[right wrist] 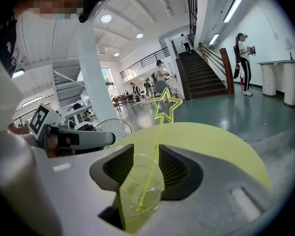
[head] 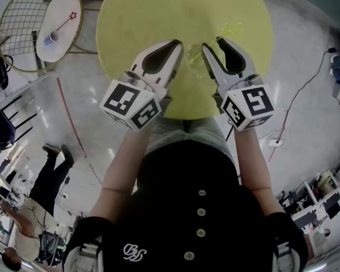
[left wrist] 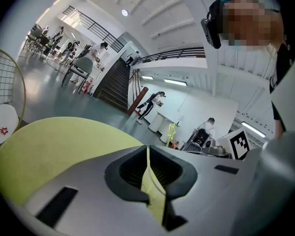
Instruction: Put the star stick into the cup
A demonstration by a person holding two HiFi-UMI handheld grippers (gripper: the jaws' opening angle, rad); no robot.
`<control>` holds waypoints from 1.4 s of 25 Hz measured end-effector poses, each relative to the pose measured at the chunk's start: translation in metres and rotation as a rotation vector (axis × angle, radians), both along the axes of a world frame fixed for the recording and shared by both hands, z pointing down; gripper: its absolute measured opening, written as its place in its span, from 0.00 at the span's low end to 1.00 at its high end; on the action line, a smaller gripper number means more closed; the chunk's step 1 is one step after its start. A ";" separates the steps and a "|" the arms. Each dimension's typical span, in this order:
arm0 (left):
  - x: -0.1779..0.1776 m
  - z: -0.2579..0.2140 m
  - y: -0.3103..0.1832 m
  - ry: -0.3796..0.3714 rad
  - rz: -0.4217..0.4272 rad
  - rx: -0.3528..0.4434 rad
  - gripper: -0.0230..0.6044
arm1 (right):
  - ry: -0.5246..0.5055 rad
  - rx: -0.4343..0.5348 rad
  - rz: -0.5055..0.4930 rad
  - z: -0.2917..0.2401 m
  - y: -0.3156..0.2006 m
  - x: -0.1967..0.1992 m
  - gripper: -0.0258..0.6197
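An open office hall, with a wide staircase (right wrist: 205, 75), mezzanine railing (left wrist: 173, 54) and desks (head: 322, 196).

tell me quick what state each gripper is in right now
left gripper: closed, empty
right gripper: open, the cup with the star stick in it sits between its jaws, not gripped

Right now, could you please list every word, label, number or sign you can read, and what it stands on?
No words or numbers can be read.
Black shirt: white curly emblem, too small to read.
Marker cubes: black-and-white square patterns only, no letters.
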State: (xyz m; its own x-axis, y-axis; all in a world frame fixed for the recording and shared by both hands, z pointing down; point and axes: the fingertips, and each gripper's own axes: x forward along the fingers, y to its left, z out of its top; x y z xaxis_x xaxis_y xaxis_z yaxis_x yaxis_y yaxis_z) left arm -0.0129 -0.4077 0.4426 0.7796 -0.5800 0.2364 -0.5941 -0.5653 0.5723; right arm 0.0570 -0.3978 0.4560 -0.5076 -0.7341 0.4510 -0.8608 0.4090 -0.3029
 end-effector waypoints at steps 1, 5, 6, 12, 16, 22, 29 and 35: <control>-0.001 0.000 0.000 -0.001 -0.001 0.001 0.07 | -0.001 -0.003 0.000 0.001 0.000 -0.001 0.27; -0.002 -0.001 0.001 -0.006 -0.007 0.006 0.07 | 0.000 -0.003 0.025 0.001 0.001 0.003 0.31; -0.003 -0.002 0.002 -0.007 -0.010 0.009 0.07 | 0.001 -0.002 0.034 0.001 0.002 0.005 0.33; -0.002 -0.013 0.013 -0.023 -0.014 0.047 0.07 | -0.016 0.034 0.039 -0.010 0.013 0.014 0.33; 0.005 -0.027 0.028 -0.032 -0.010 0.087 0.07 | -0.038 0.075 0.004 -0.024 0.029 0.017 0.33; 0.001 -0.049 0.049 -0.041 0.000 0.150 0.08 | -0.078 0.136 -0.029 -0.049 0.048 0.000 0.33; 0.015 -0.082 0.079 -0.039 -0.002 0.238 0.07 | -0.145 0.212 -0.061 -0.084 0.078 0.010 0.33; 0.021 -0.097 0.105 -0.046 0.009 0.290 0.07 | -0.188 0.289 -0.148 -0.113 0.105 0.002 0.27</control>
State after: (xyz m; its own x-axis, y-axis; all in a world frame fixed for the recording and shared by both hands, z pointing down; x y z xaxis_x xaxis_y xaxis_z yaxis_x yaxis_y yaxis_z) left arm 0.0077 -0.3026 0.3456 0.7772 -0.6217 0.0971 -0.6100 -0.7066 0.3587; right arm 0.0588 -0.2925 0.3434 -0.6719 -0.7301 0.1245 -0.7262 0.6166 -0.3040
